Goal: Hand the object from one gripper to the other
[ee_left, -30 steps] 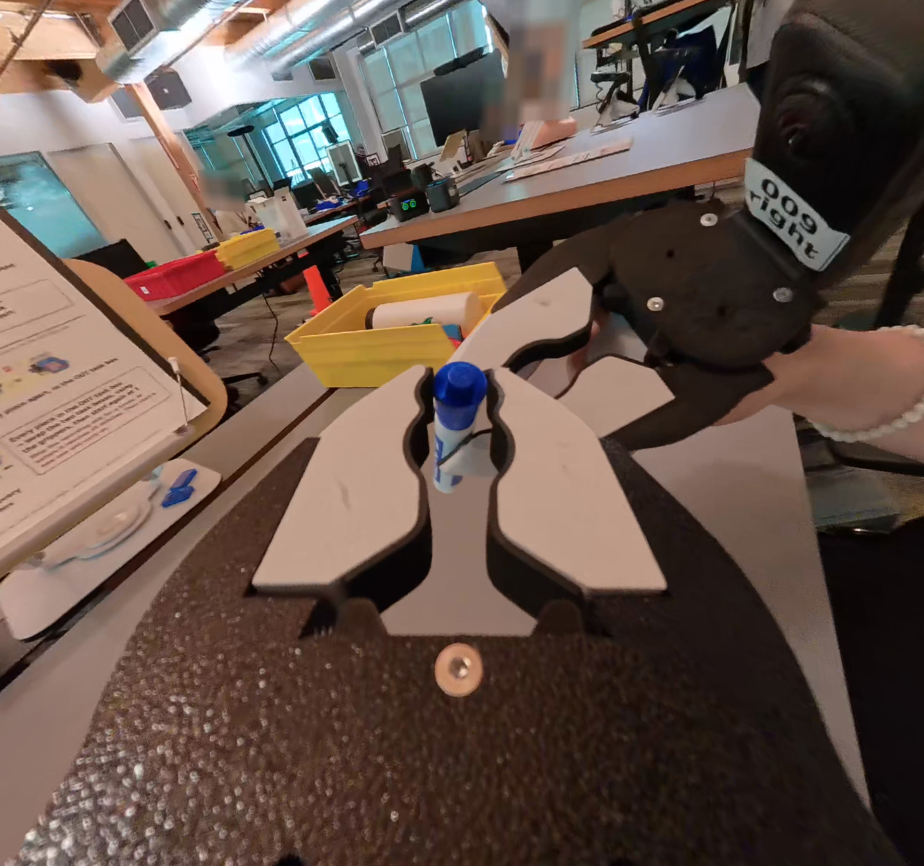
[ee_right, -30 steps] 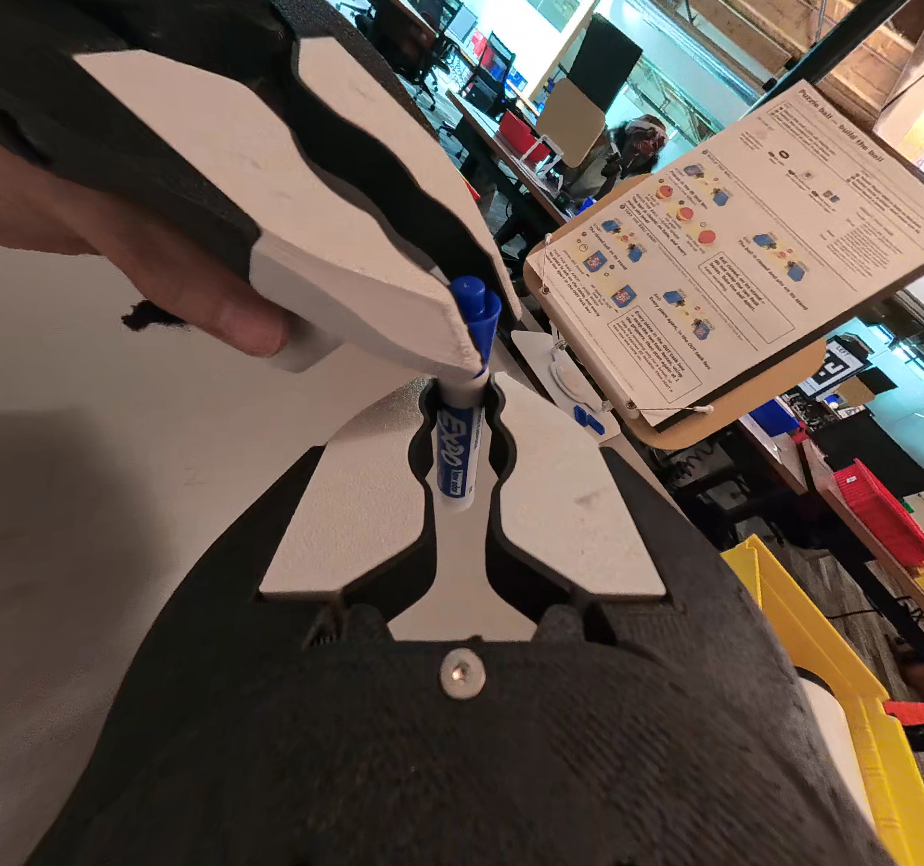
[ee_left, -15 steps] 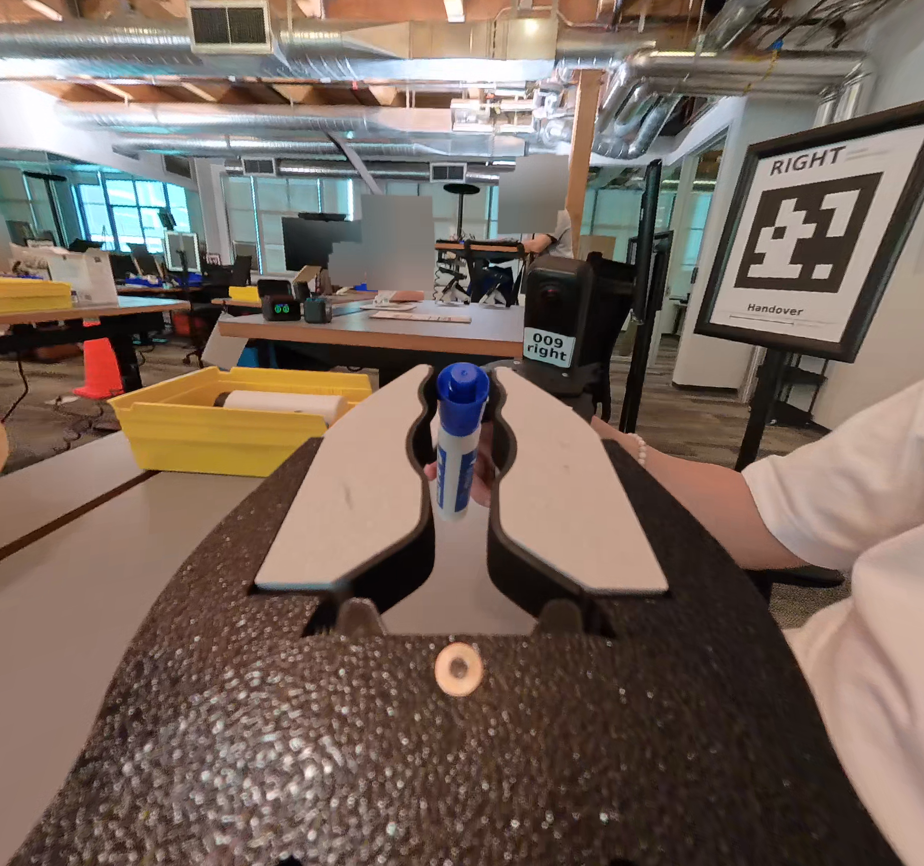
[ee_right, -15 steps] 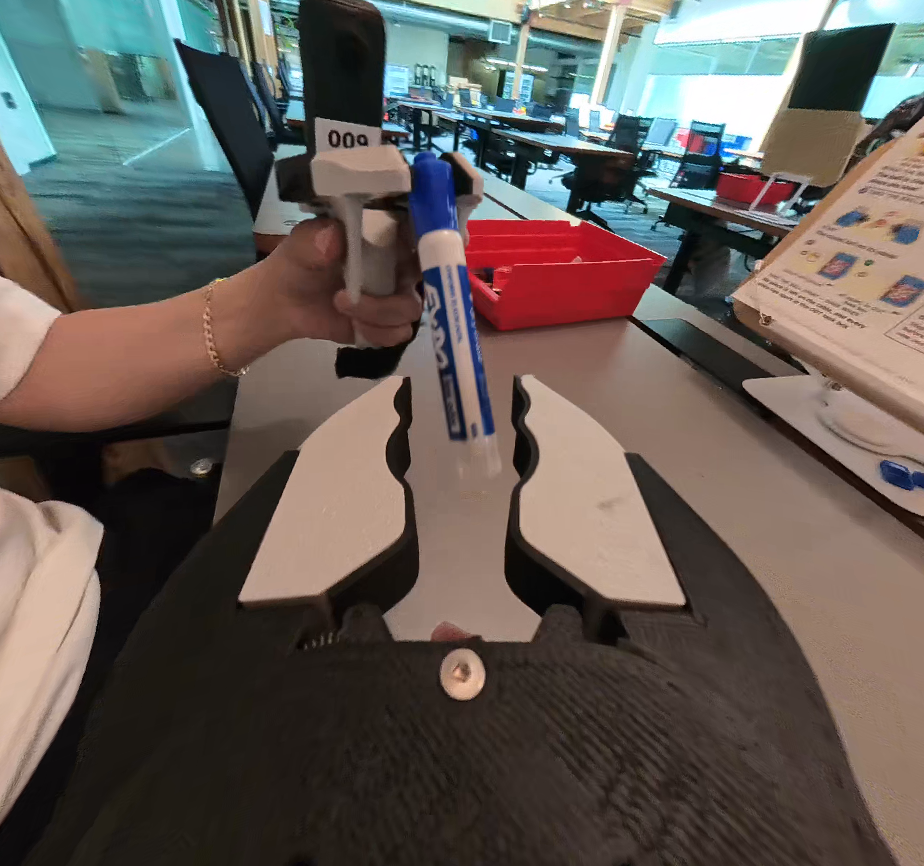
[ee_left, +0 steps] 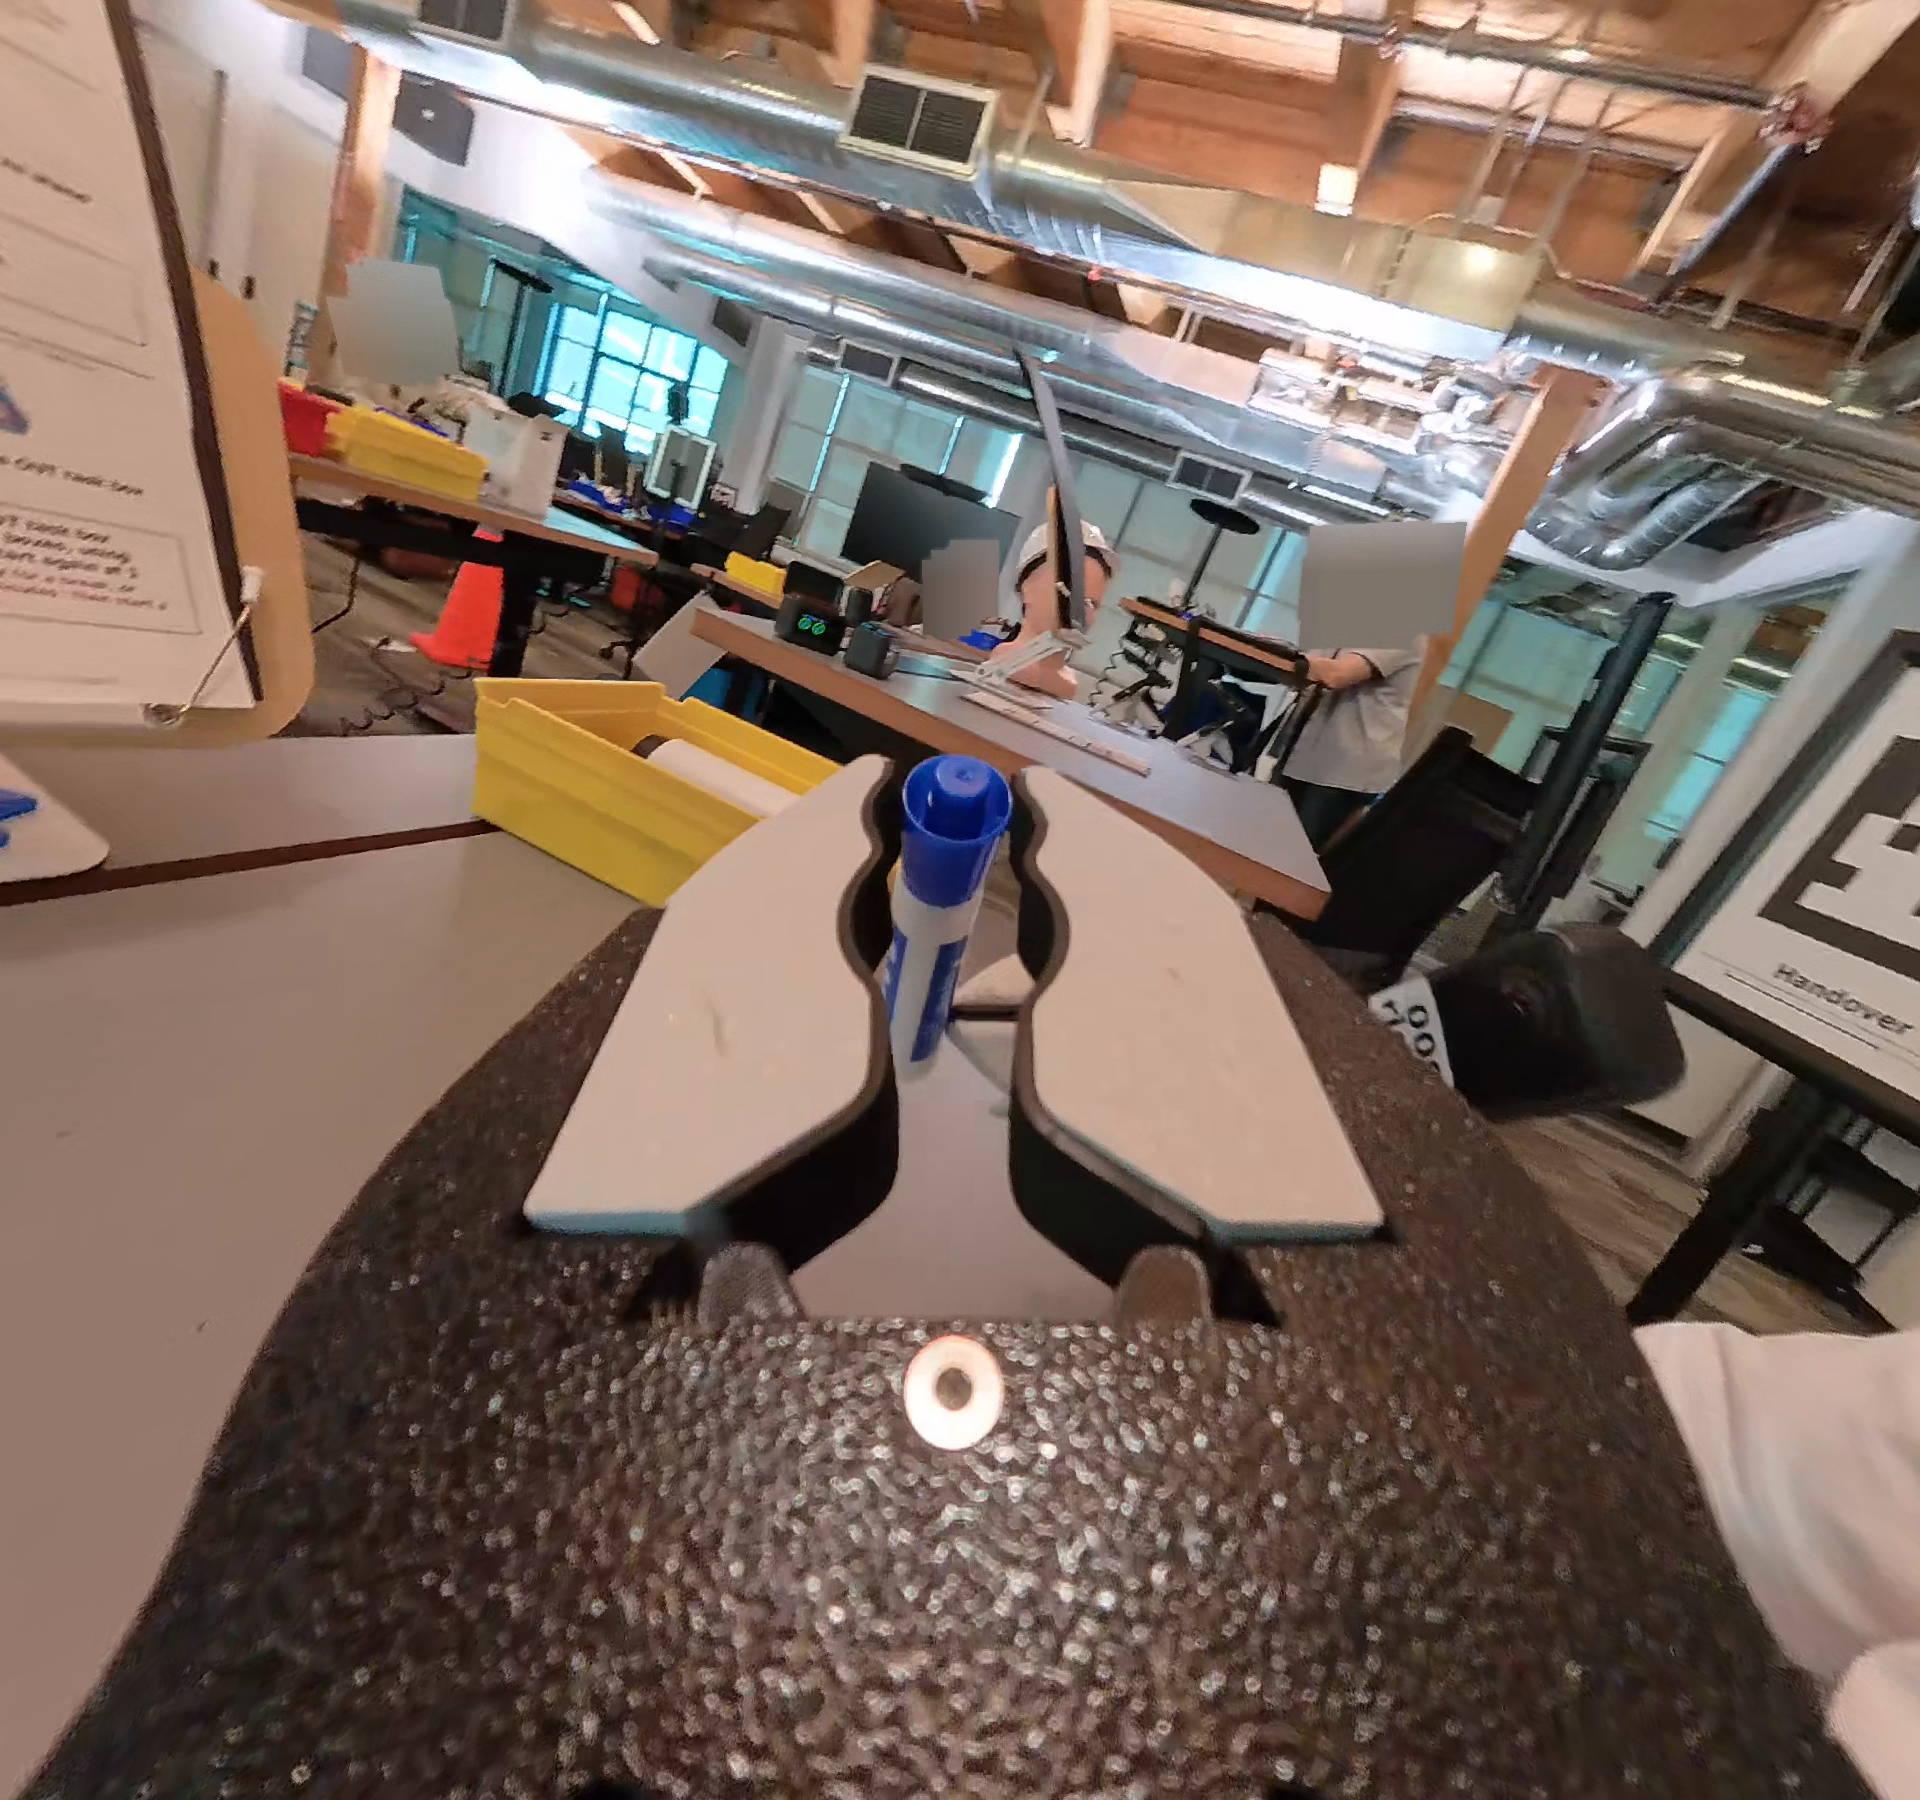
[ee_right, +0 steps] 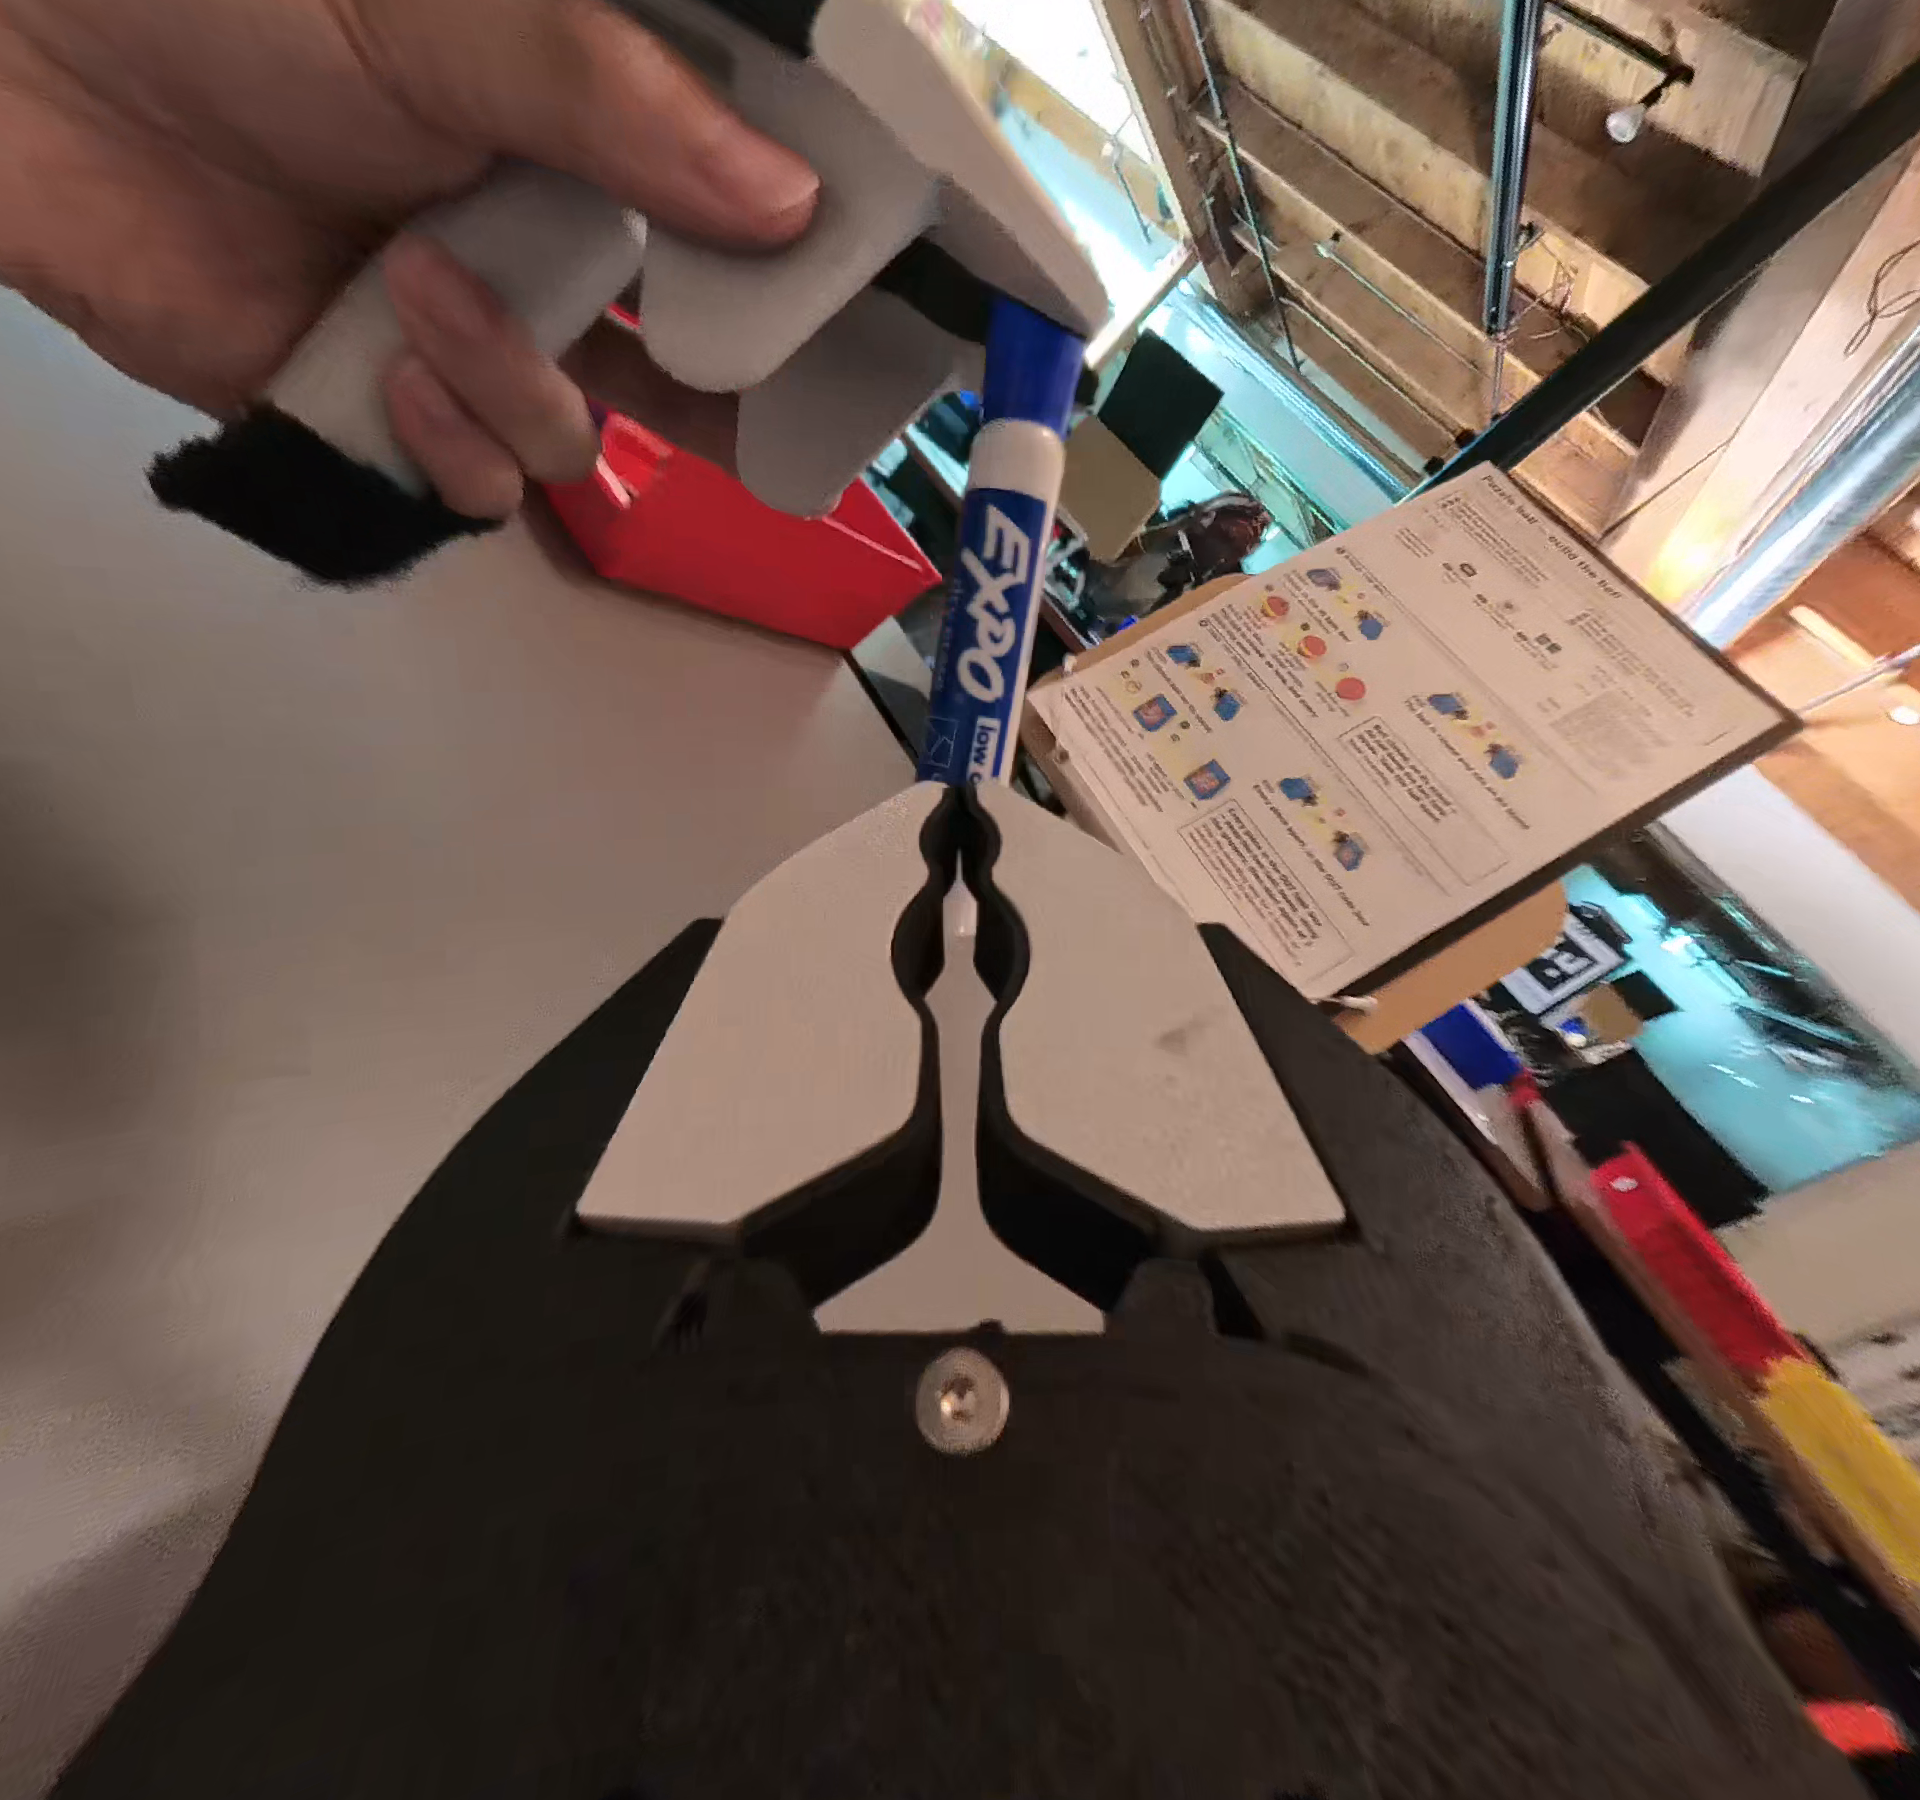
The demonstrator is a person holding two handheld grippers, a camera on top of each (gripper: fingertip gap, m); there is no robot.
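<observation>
Exposed timber joists and silver ducts run over an open workshop with long desks; nearest is a grey table [ee_left: 208, 1023], its left part carrying a clipboard stand with a printed sheet [ee_left: 94, 296], and a yellow bin [ee_left: 582, 794] sitting at its far edge with a white roll inside; to the right of the table, past its edge, a framed black-and-white marker sign [ee_left: 1829, 877] stands on a dark stand over wood flooring.

Between the two tools, off the table, is a blue marker [ee_left: 940, 903]; its long axis runs nearly upright in the left wrist view, cap end up and tilted slightly right, barrel end down. The left gripper [ee_left: 940, 851] has its pale fingers [ee_left: 748, 1002] clenched on the cap end, the cap's top standing just above the fingertips. In the right wrist view the same marker [ee_right: 987, 597] slants from the cap, tucked under the left gripper [ee_right: 1023, 327] and the person's hand [ee_right: 343, 119] at upper left, down to the barrel end, which goes in behind the tips of the right gripper [ee_right: 964, 800]; those fingers [ee_right: 821, 1023] are drawn almost together at the tips, apparently pinching the barrel end, though the contact itself is hidden.

Open grey tabletop lies to the left of the marker; a red bin [ee_right: 727, 555] sits behind it on the table, and the clipboard sheet [ee_right: 1382, 742] hangs close on the right.
</observation>
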